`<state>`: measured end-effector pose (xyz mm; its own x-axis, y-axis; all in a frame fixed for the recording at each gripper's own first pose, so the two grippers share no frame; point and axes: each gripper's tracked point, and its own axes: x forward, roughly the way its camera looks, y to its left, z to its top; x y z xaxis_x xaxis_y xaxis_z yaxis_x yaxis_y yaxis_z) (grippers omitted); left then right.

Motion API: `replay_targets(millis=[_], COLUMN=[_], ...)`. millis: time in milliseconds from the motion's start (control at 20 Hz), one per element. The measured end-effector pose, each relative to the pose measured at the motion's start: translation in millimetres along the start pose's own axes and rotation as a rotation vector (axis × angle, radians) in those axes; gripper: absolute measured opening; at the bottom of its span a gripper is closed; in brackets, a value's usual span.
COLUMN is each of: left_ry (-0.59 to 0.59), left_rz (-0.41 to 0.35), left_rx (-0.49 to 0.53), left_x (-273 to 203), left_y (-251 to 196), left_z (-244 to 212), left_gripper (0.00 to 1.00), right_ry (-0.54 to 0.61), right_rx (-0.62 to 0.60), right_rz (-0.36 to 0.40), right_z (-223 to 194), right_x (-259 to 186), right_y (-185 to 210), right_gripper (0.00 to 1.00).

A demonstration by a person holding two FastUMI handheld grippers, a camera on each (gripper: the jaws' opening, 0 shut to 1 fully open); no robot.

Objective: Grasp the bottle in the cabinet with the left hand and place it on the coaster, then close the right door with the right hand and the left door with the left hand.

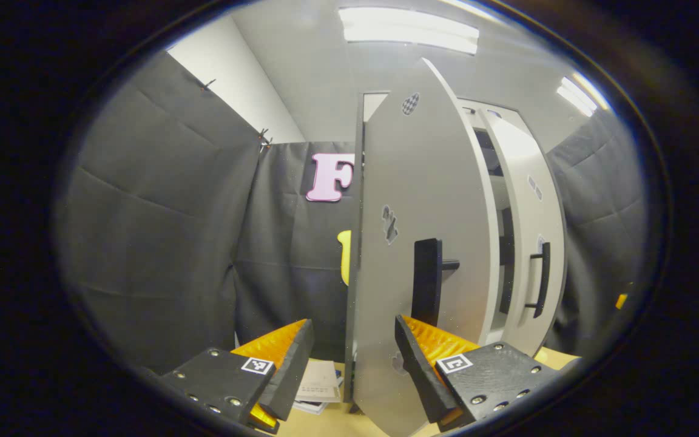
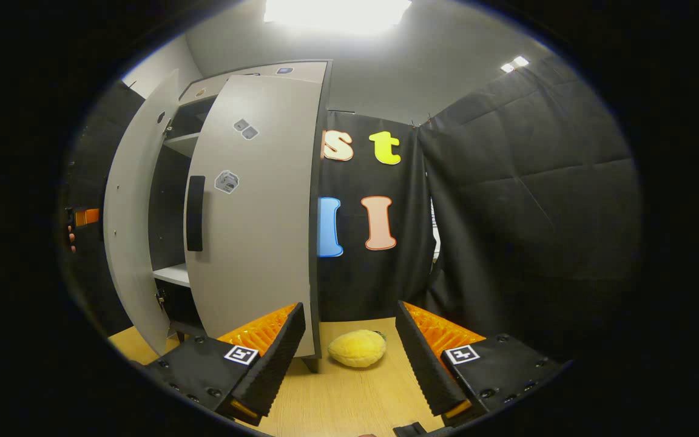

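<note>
In the left gripper view the grey left door [image 1: 428,200] of the cabinet stands very close, with its black handle [image 1: 427,280] upright. My left gripper [image 1: 354,328] is open against the door's lower part, one finger [image 1: 422,370] just below the handle. Beyond it is the right door [image 1: 528,230] with its own handle [image 1: 542,276]. In the right gripper view my right gripper [image 2: 349,309] is open over the wooden table [image 2: 337,394], a little in front of the right door [image 2: 258,230], which stands slightly ajar. The left door [image 2: 131,212] is swung wide open.
A yellow soft toy [image 2: 357,348] lies on the table between my right fingers, by the cabinet's corner. Shelves [image 2: 170,273] show in the gap between the doors. A hand with the other gripper [image 2: 82,217] is at the far left. Papers [image 1: 319,382] lie beside the cabinet's foot.
</note>
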<state>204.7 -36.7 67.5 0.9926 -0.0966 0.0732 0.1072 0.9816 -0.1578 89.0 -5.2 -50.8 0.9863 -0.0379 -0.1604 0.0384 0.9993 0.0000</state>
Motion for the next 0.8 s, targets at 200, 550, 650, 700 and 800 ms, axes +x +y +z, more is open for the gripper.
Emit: replay_targets(millis=[200,550,650,700,800], left_ry=[-0.002,-0.014,-0.011,-0.008,-0.003], left_rz=[-0.055,-0.087,-0.086,-0.087,-0.073], left_rx=[0.001,0.024,0.025,0.026,0.036], left_x=[11.4,37.4,37.1,36.7,32.2], left_y=[-40.8,-92.2,-93.1,-93.7,-89.6], left_z=[-3.1,-12.6,-12.5,-12.5,-11.6], left_gripper=[0.89,0.89,0.89,0.89,0.89], right_ry=[0.009,0.007,0.006,0.004,-0.01], right_rx=[0.017,0.013,0.016,0.02,0.029], right_rz=[-0.027,-0.037,-0.029,-0.023,-0.004], right_z=[-2.2,-4.8,-4.2,-3.2,4.1], right_x=[-3.1,-21.0,-24.3,-26.0,-28.1], right_y=[-16.6,-28.1,-27.4,-27.0,-23.8], right_gripper=[0.95,0.96,0.95,0.96,0.96])
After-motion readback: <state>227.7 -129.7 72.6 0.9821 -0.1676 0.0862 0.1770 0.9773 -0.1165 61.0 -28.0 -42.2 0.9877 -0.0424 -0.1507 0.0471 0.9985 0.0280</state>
